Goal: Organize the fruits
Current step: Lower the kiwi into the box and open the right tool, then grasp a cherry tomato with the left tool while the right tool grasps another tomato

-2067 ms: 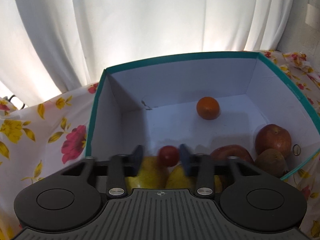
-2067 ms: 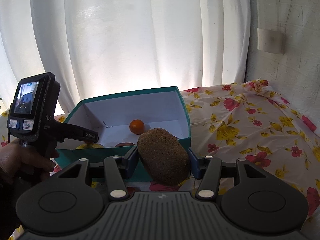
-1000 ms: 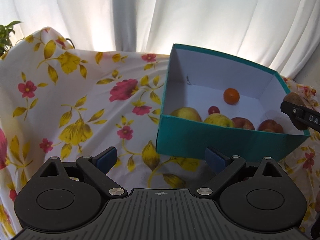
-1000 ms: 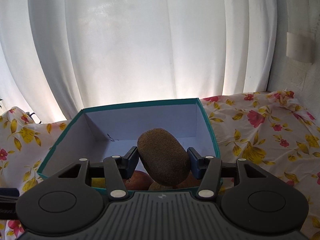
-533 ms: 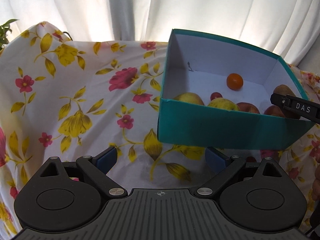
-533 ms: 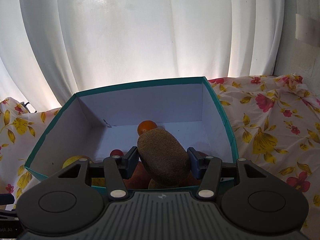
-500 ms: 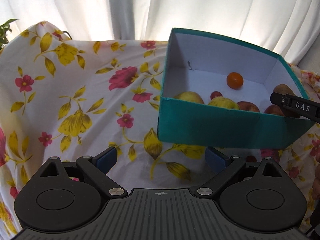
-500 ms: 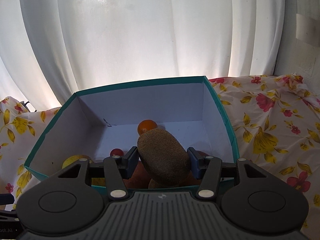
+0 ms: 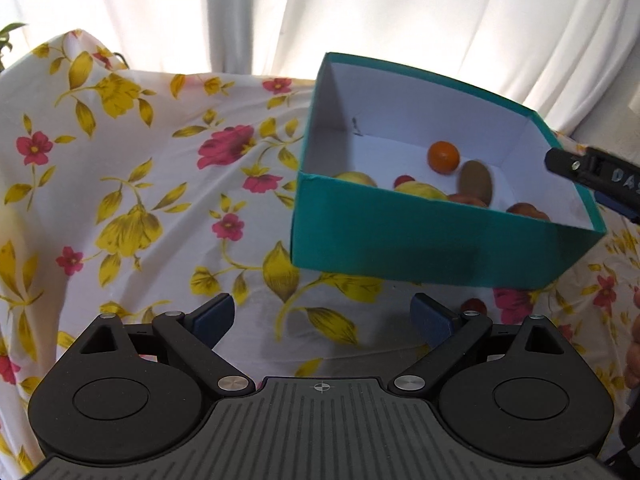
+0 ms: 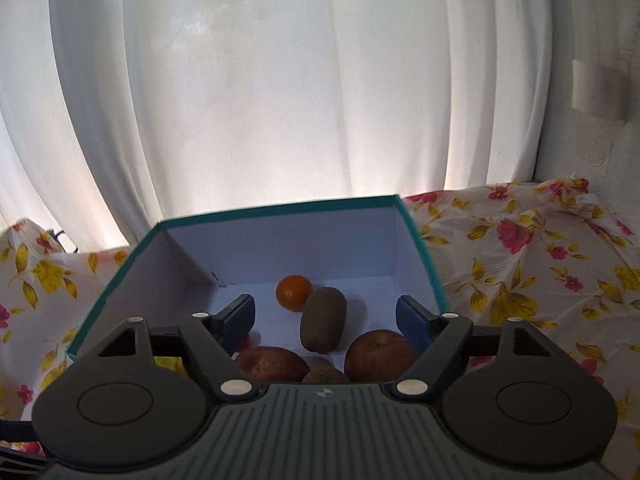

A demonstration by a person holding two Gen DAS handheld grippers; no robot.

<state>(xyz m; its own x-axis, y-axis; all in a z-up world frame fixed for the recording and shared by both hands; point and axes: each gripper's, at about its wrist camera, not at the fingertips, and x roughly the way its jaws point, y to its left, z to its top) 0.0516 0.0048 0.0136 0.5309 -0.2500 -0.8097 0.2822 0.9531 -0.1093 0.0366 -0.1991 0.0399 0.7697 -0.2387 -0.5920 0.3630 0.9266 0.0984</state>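
A teal box with white inner walls holds the fruit. A brown kiwi lies in it beside a small orange, blurred in the left wrist view. Two red apples and a second kiwi lie nearer me. Yellow apples and a small red fruit sit at the box's left. My right gripper is open and empty above the box. My left gripper is open and empty over the cloth in front of the box.
A flowered cloth covers the surface around the box. White curtains hang behind. A small red fruit lies on the cloth just in front of the box. The right gripper's finger reaches over the box's right rim.
My right gripper has opened and let go of the kiwi, which now lies in the box beside the orange. My left gripper has stayed open in front of the box.
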